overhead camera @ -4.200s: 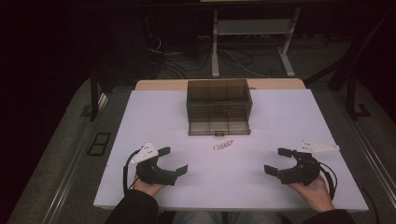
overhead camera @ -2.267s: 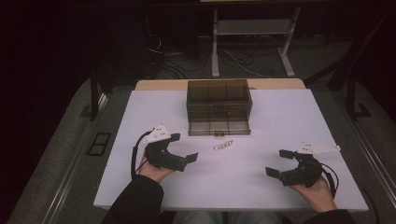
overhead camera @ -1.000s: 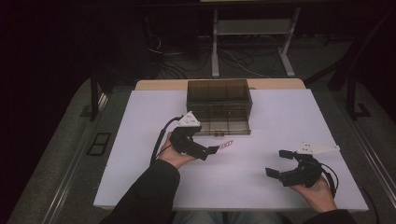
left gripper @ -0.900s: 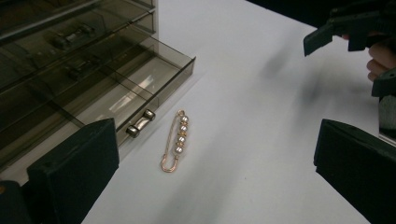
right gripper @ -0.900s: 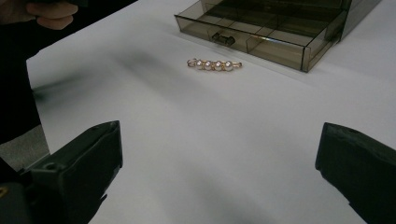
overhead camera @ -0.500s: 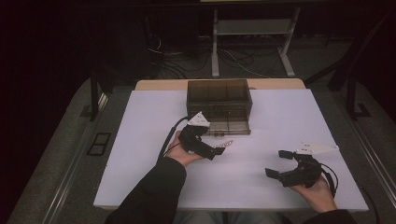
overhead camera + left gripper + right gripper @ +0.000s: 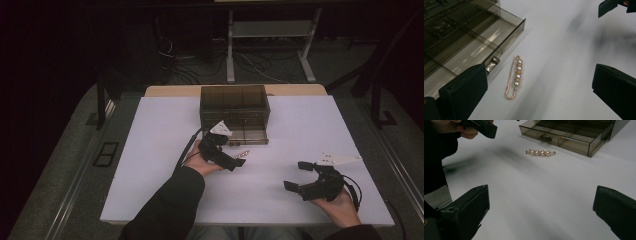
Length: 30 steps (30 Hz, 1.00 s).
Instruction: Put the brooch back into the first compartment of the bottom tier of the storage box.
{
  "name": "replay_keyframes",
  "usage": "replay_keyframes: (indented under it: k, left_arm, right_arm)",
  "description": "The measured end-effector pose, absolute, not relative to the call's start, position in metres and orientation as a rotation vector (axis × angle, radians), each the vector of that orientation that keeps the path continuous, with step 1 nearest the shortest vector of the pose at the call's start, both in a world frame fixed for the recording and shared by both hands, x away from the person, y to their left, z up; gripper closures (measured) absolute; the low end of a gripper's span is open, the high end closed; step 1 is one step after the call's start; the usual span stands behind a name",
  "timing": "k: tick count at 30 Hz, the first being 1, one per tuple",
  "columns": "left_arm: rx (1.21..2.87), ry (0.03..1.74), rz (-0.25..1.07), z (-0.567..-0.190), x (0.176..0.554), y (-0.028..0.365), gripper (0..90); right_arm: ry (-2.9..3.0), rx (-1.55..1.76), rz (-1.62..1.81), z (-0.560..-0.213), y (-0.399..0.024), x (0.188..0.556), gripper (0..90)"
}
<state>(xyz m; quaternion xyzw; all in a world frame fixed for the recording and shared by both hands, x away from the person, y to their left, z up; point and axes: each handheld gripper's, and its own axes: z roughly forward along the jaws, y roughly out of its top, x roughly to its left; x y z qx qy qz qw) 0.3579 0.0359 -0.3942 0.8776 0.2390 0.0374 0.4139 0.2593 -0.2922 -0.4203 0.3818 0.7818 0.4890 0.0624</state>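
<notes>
The left gripper (image 7: 234, 160) has swung in from the near left of the counter (image 7: 150, 150), jaws wide, so the pearl pin (image 7: 515, 76) now lies between them, untouched, just beside the open drawer (image 7: 469, 50). A pick-up looks imminent. The right gripper (image 7: 300, 177) rests wide, well apart.

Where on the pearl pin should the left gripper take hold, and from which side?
Probably across the middle of the pearl pin, on the row of four pearls, coming from straight above. It lies flat on the white table, just clear of the open drawer, and the left gripper already has its jaws wide open either side of it.
</notes>
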Motion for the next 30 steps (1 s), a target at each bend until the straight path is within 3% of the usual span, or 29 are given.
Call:
replay_keyframes:
  k: [20, 30]
  left_arm:
    - [2.254, 0.616, 0.059, -0.414, 0.375, 0.029, 0.4]
    - [2.292, 0.578, 0.057, -0.415, 0.382, 0.021, 11.2]
  right_arm:
    - [2.379, 1.148, 1.474, -0.421, -0.291, 0.259, 0.2]
    - [2.385, 1.140, 1.469, -0.421, -0.291, 0.259, 0.2]
